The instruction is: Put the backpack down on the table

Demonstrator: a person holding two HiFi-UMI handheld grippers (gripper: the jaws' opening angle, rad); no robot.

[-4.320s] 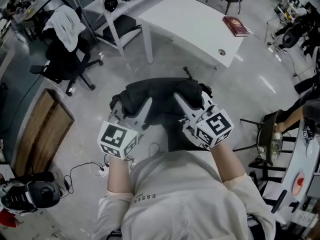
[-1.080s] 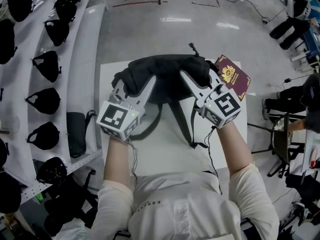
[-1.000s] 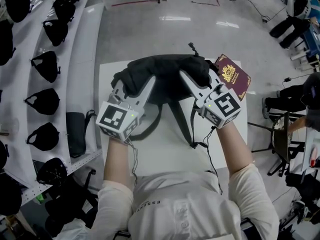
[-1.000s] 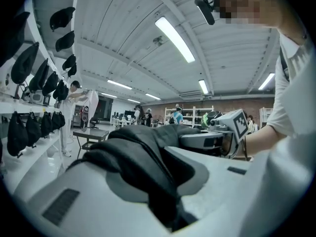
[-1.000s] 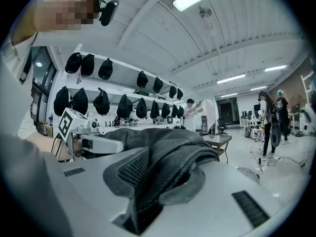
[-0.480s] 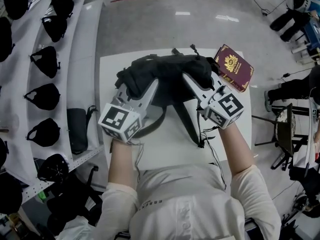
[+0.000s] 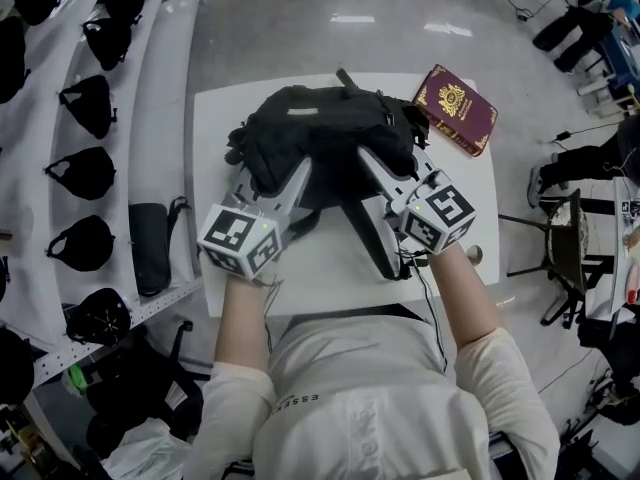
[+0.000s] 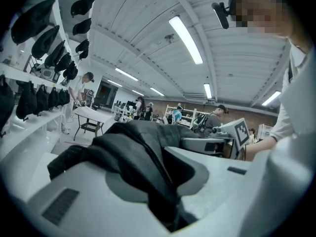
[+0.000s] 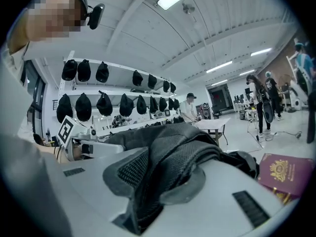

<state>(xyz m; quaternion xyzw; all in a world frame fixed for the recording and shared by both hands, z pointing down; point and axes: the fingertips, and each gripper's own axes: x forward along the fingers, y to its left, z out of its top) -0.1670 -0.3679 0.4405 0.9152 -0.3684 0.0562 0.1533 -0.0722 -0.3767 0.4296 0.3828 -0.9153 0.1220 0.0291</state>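
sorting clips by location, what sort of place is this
Probably a lab or workshop hall, not a home: white wall shelves lined with black caps, a white table on a polished floor, ceiling strip lights and other people in the background.

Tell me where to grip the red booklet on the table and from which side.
Take the red booklet by its right-hand edge, coming from the table's right side: it lies flat at the far right corner, that edge seemingly at the rim, while the backpack crowds its left side.
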